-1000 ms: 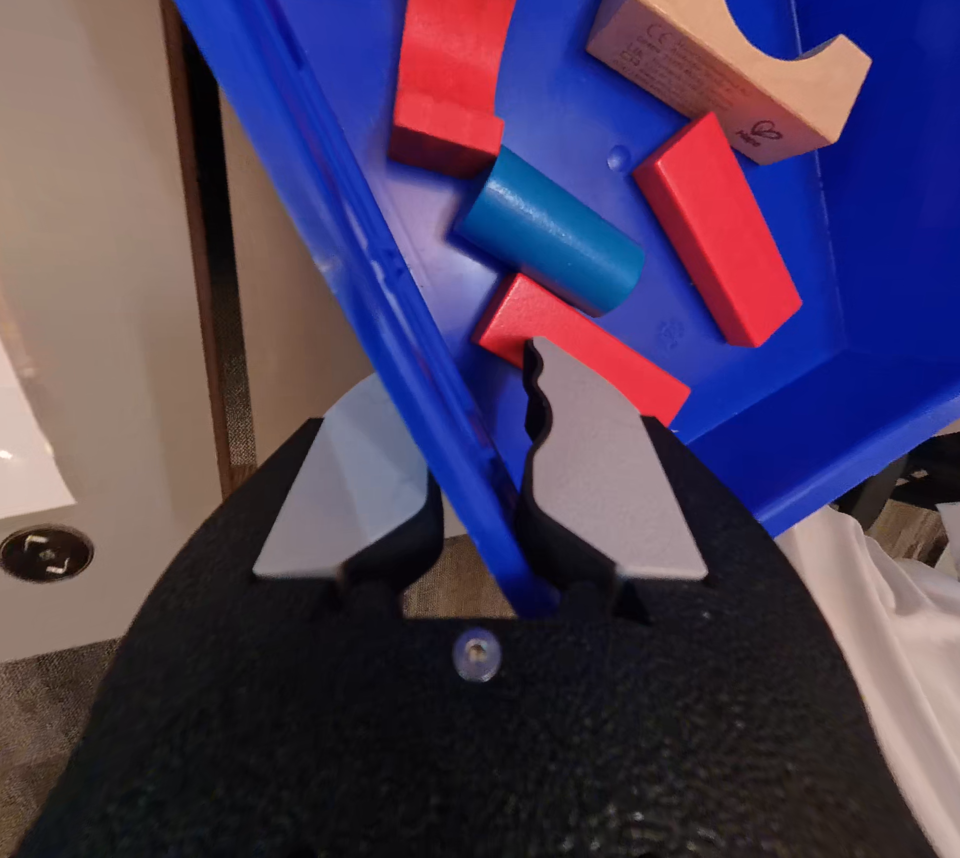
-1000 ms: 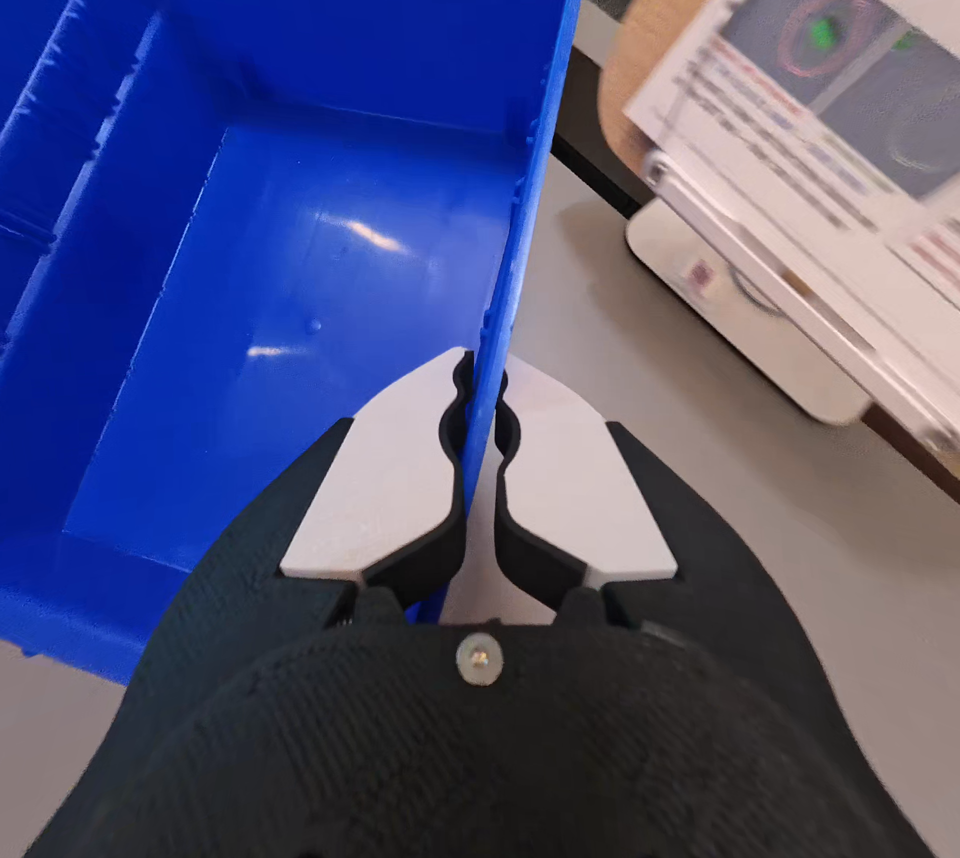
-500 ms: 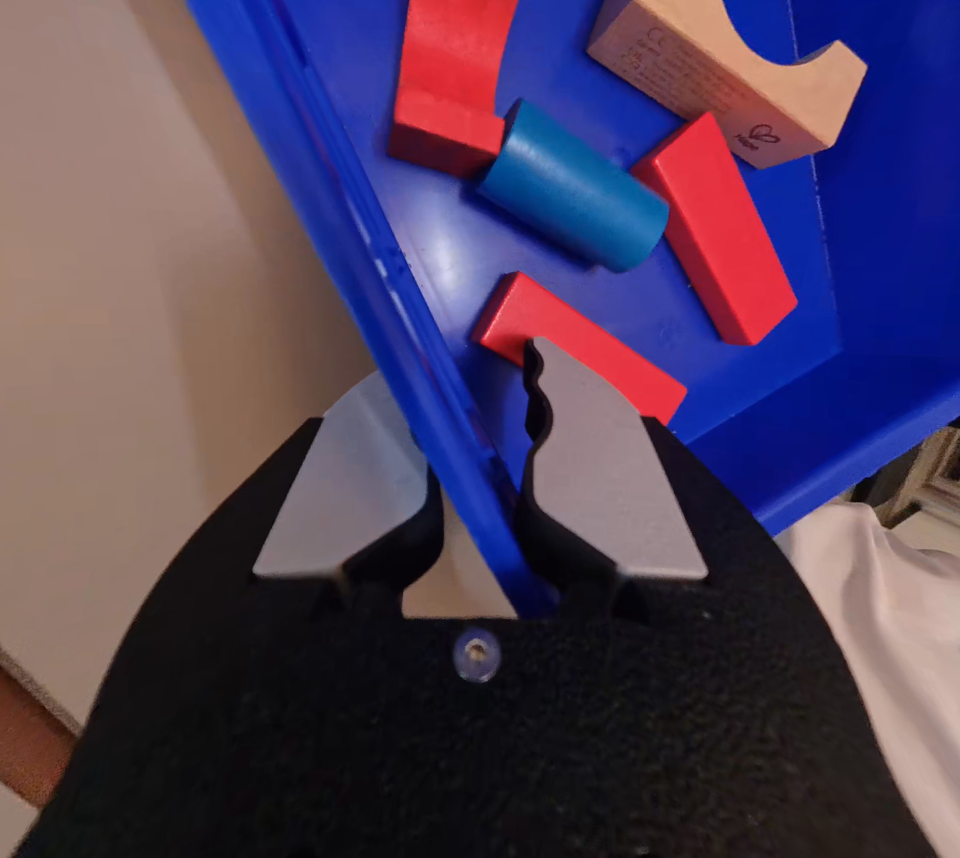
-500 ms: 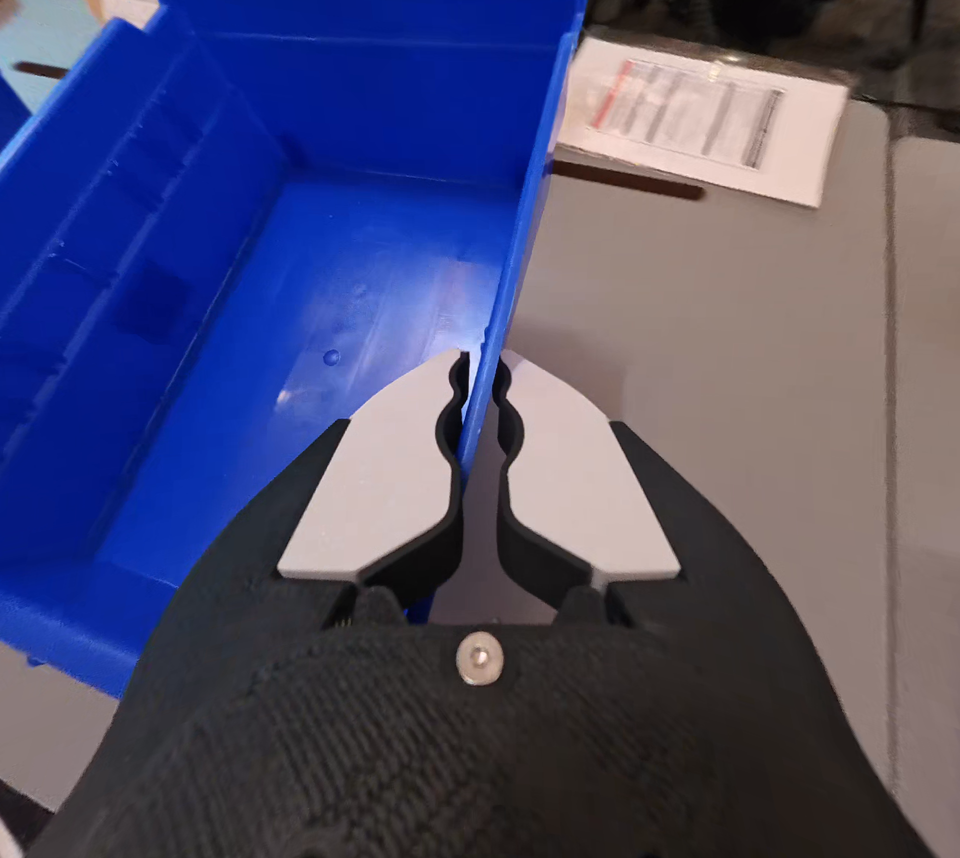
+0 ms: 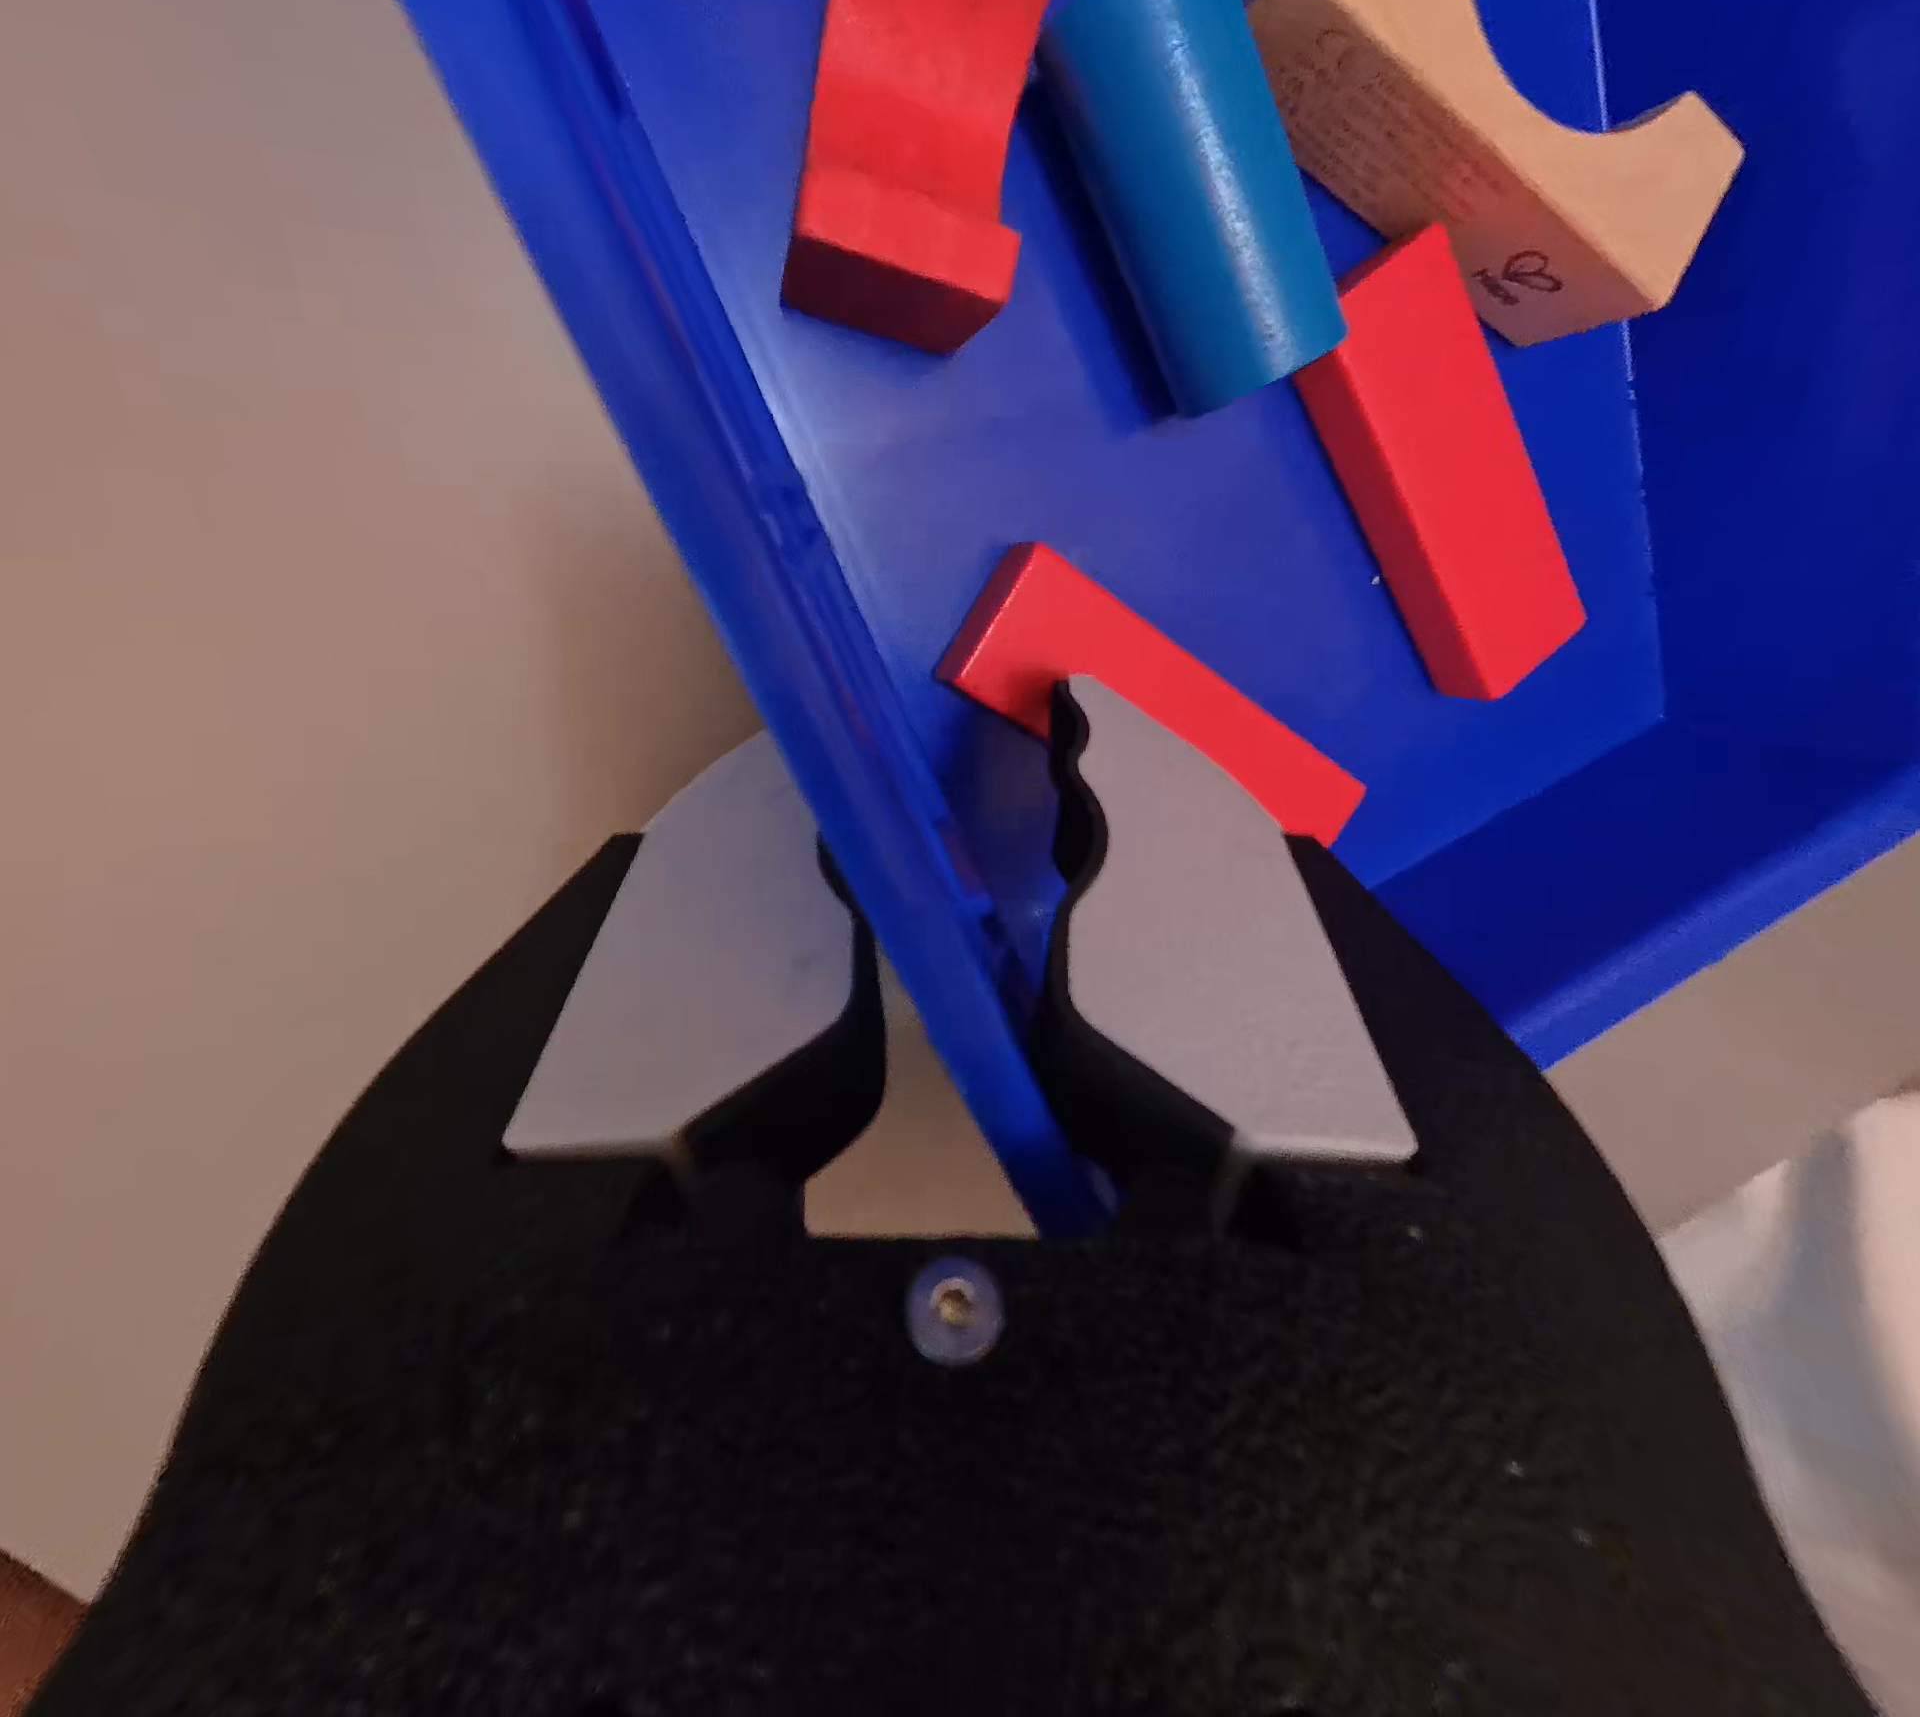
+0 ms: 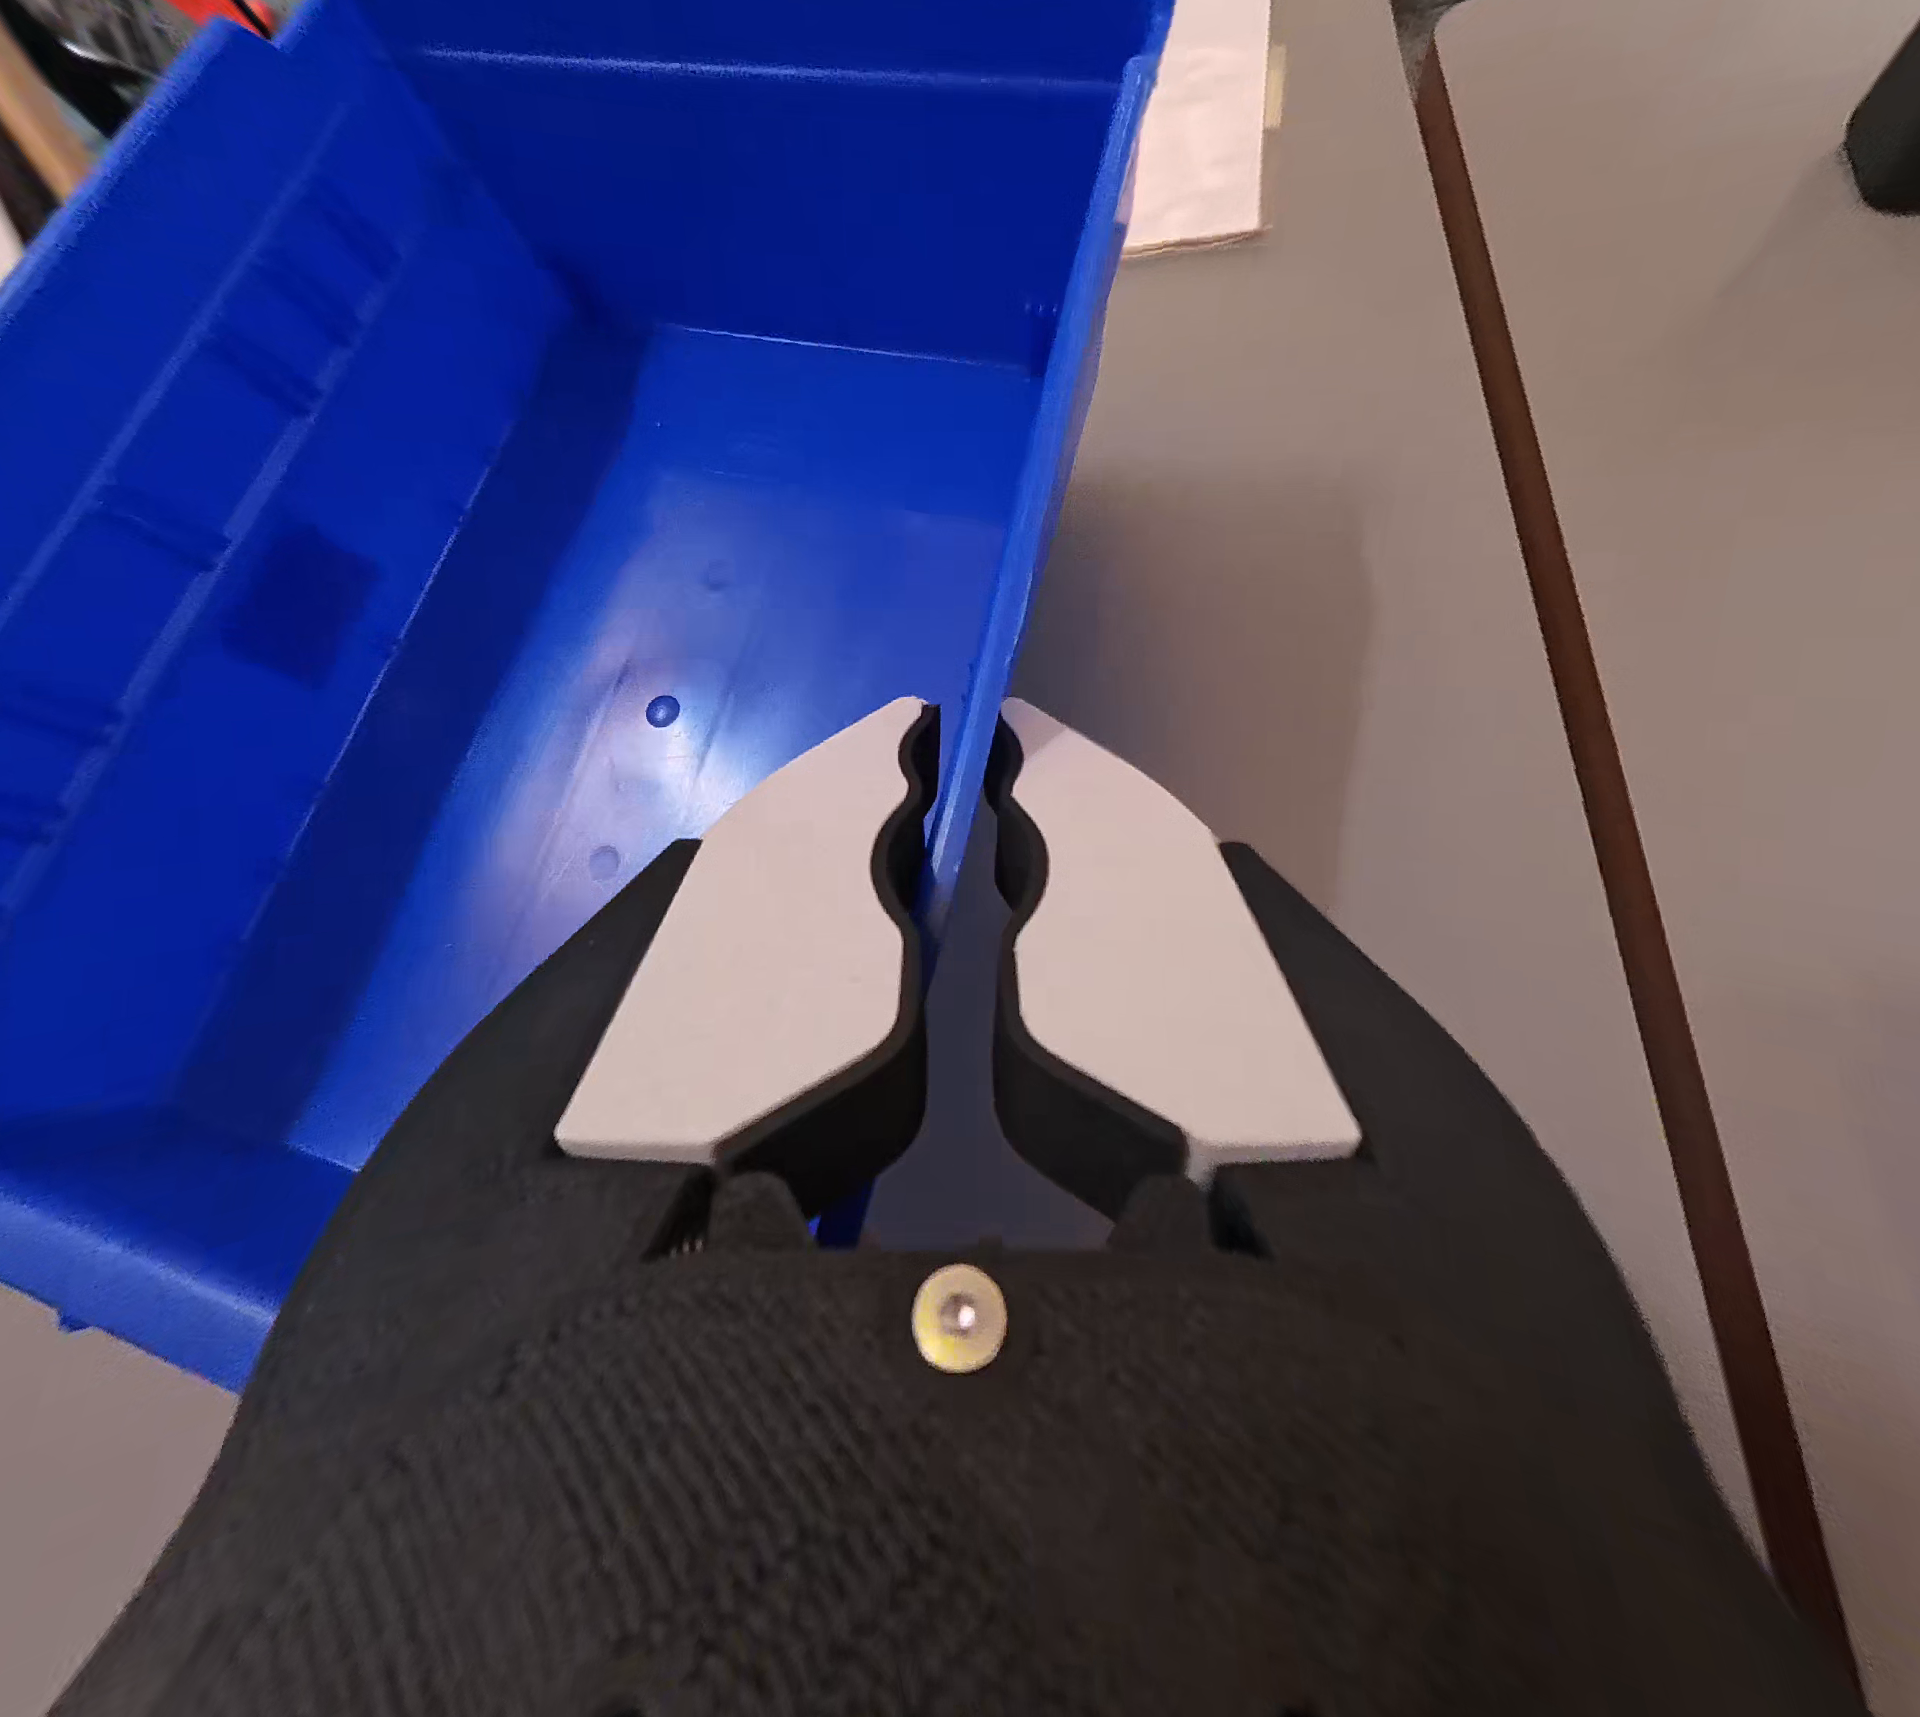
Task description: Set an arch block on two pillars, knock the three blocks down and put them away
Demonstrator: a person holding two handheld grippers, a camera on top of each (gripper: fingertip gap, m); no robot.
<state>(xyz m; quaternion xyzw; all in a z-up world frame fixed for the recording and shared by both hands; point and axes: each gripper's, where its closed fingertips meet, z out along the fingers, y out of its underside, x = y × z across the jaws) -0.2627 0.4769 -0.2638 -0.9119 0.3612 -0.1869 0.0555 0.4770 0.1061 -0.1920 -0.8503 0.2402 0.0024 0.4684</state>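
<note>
My left gripper (image 5: 914,732) is shut on the side wall of a blue bin (image 5: 665,337), which it holds tilted. Inside lie a red arch block (image 5: 925,88), a teal cylinder (image 5: 1195,171), a plain wooden arch block (image 5: 1455,140), a red bar (image 5: 1444,472) and a flat red block (image 5: 1153,691) by my inner finger. My right gripper (image 6: 966,717) is shut on the right wall of a second blue bin (image 6: 1049,441), which is empty and sits on a grey table (image 6: 1299,628).
A sheet of paper (image 6: 1205,109) lies behind the empty bin. A second grey table (image 6: 1714,420) stands to the right across a dark gap. Dark stands and cables crowd the back. White cloth (image 5: 1808,1304) shows at lower right of the left wrist view. Left tips to right tips: about 85 cm.
The teal cylinder has rolled up the tilted bin to rest between the red arch and the wooden arch. The right wrist view has swung, with the empty bin still gripped.
</note>
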